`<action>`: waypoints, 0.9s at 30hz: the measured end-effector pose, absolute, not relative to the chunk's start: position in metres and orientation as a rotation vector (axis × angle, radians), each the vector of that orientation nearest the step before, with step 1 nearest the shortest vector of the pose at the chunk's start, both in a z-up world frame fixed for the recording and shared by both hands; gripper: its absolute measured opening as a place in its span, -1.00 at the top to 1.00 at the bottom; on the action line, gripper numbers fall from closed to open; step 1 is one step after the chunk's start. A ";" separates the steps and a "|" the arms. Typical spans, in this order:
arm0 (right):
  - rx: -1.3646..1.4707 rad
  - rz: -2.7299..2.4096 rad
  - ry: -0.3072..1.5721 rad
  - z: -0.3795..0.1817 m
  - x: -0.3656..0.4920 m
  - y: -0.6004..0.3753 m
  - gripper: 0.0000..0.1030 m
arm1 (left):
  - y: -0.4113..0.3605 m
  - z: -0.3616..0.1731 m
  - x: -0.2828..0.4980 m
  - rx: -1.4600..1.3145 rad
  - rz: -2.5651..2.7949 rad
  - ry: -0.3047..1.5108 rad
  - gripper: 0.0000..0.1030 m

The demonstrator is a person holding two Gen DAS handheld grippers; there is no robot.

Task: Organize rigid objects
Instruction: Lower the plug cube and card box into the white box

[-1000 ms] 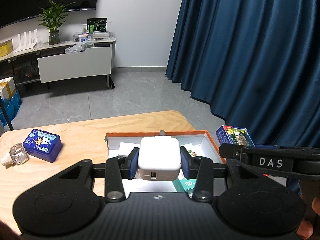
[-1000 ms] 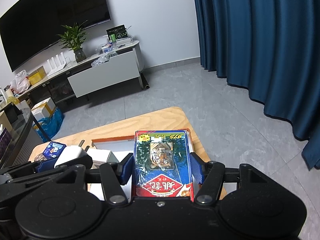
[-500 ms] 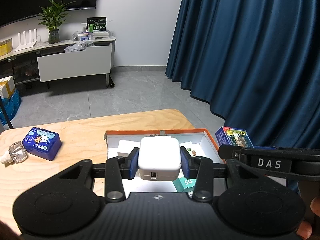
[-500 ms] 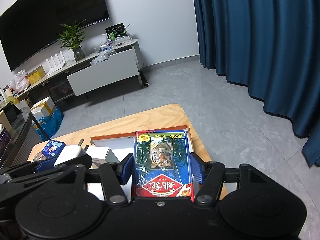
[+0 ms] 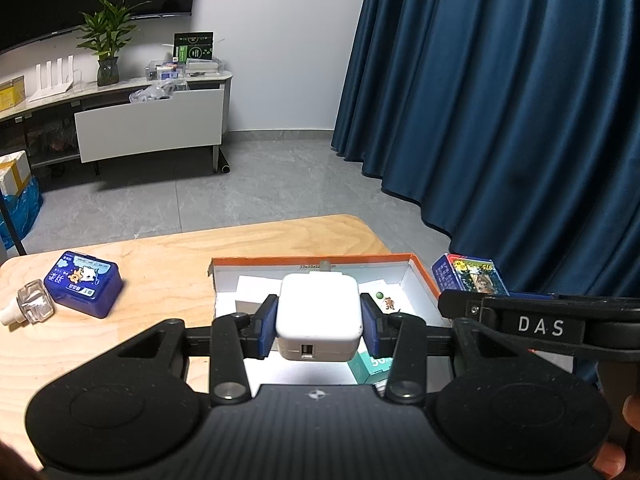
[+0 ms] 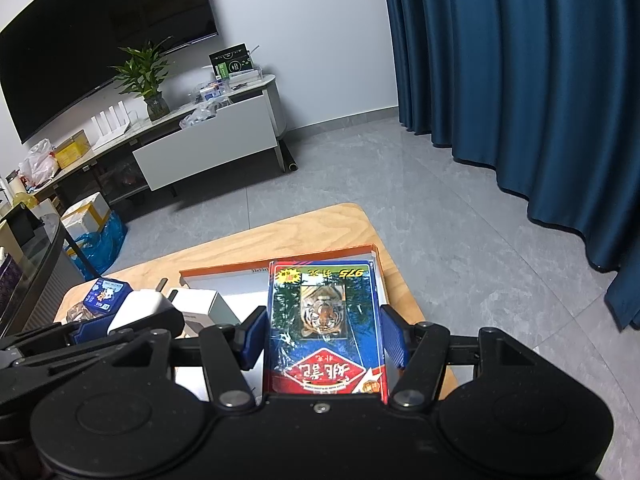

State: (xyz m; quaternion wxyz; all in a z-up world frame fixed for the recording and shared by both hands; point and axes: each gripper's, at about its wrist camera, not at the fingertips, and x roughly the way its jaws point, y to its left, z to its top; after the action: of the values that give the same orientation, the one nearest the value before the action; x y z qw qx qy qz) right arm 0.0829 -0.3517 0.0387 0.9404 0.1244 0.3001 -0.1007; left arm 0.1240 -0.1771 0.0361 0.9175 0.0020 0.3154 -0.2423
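My left gripper (image 5: 319,326) is shut on a white power adapter (image 5: 319,314) with a USB port, held above the orange-rimmed white box (image 5: 420,276) on the wooden table (image 5: 160,260). My right gripper (image 6: 324,334) is shut on a blue and red card box with a tiger picture (image 6: 325,328), held over the right part of the same orange-rimmed box (image 6: 224,270). In the left wrist view the card box (image 5: 470,278) shows at the right. Inside the box lie a white carton (image 6: 202,304) and a teal packet (image 5: 374,364).
A blue tissue pack (image 5: 82,283) and a small clear bottle (image 5: 28,306) lie on the table's left part. Dark blue curtains (image 5: 500,100) hang to the right. A TV cabinet (image 5: 148,120) with a plant stands across the grey floor.
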 end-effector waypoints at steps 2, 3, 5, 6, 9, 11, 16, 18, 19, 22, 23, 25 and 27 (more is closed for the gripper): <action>0.257 -0.206 0.615 0.037 0.084 -0.352 -0.38 | -0.177 0.036 0.125 0.004 -0.498 0.651 0.17; 0.259 -0.206 0.616 0.036 0.083 -0.352 -0.38 | -0.177 0.035 0.125 0.005 -0.498 0.651 0.17; 0.262 -0.207 0.621 0.035 0.084 -0.353 -0.38 | -0.177 0.035 0.125 0.004 -0.497 0.652 0.17; 0.262 -0.207 0.623 0.034 0.084 -0.352 -0.38 | -0.177 0.034 0.125 0.003 -0.498 0.654 0.17; 0.267 -0.208 0.628 0.033 0.085 -0.355 -0.38 | -0.177 0.034 0.125 0.004 -0.496 0.655 0.17; 0.270 -0.208 0.631 0.033 0.084 -0.356 -0.38 | -0.176 0.034 0.126 0.004 -0.496 0.656 0.17; 0.272 -0.210 0.629 0.033 0.083 -0.356 -0.38 | -0.175 0.033 0.127 0.001 -0.493 0.657 0.17; 0.273 -0.211 0.626 0.033 0.084 -0.358 -0.38 | -0.174 0.033 0.127 -0.001 -0.493 0.657 0.17; 0.274 -0.214 0.625 0.033 0.083 -0.359 -0.38 | -0.173 0.033 0.127 -0.002 -0.493 0.656 0.17; 0.277 -0.225 0.618 0.033 0.079 -0.362 -0.38 | -0.171 0.033 0.128 -0.003 -0.488 0.653 0.17; 0.278 -0.228 0.617 0.033 0.078 -0.363 -0.38 | -0.170 0.033 0.129 -0.005 -0.485 0.654 0.17; 0.281 -0.233 0.617 0.033 0.076 -0.365 -0.38 | -0.169 0.032 0.130 -0.006 -0.480 0.652 0.17; 0.281 -0.233 0.620 0.033 0.075 -0.366 -0.38 | -0.168 0.032 0.130 -0.009 -0.476 0.652 0.17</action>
State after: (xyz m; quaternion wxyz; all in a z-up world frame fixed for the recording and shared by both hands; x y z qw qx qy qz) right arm 0.0753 -0.3663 0.0326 0.9359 0.1376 0.3035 -0.1138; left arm 0.1302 -0.1675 0.0322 0.9196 -0.0042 0.3174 -0.2314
